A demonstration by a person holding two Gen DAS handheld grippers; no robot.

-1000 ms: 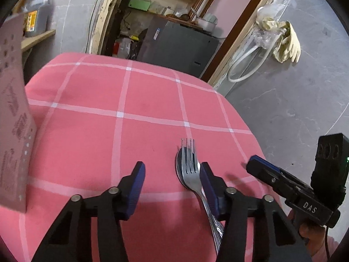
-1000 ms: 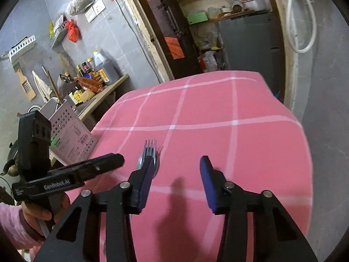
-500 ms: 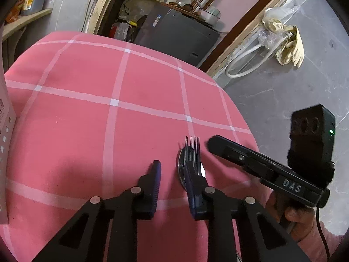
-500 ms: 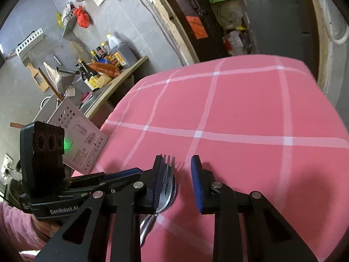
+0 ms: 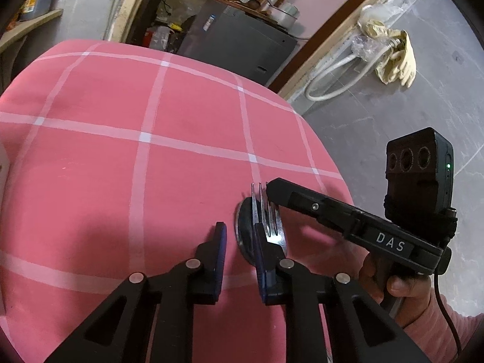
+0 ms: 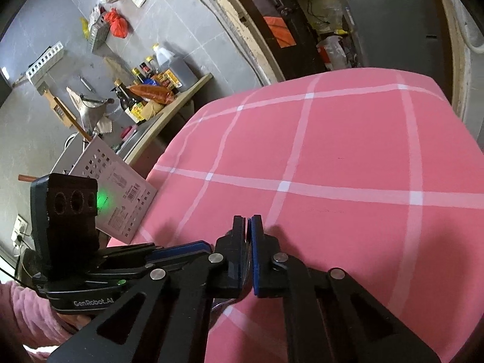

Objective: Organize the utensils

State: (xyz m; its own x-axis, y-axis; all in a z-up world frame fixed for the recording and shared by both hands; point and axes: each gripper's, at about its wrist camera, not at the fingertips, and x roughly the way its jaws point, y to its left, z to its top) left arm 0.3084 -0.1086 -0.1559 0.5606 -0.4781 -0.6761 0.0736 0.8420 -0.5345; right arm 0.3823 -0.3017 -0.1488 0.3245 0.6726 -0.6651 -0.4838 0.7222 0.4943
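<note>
A steel fork (image 5: 262,211) lies on top of a steel spoon (image 5: 243,230) on the pink checked tablecloth (image 5: 151,157). My right gripper (image 6: 249,227) is shut on the fork; in the left wrist view its black fingers (image 5: 290,195) reach the fork's tines from the right. My left gripper (image 5: 239,242) is partly open, its right pad against the fork's left side and its left pad on the cloth. In the right wrist view the fork and spoon are almost hidden; only a bit of metal (image 6: 224,302) shows under the fingers.
A white perforated box (image 6: 118,187) stands at the table's left edge. A shelf with bottles (image 6: 151,81) is beyond it. A dark cabinet (image 5: 239,39) stands behind the table's far edge. The table's right edge drops to grey floor (image 5: 378,121).
My right gripper has closed from open onto the fork and moved in from the right. My left gripper has narrowed and shifted right until its right pad is at the fork.
</note>
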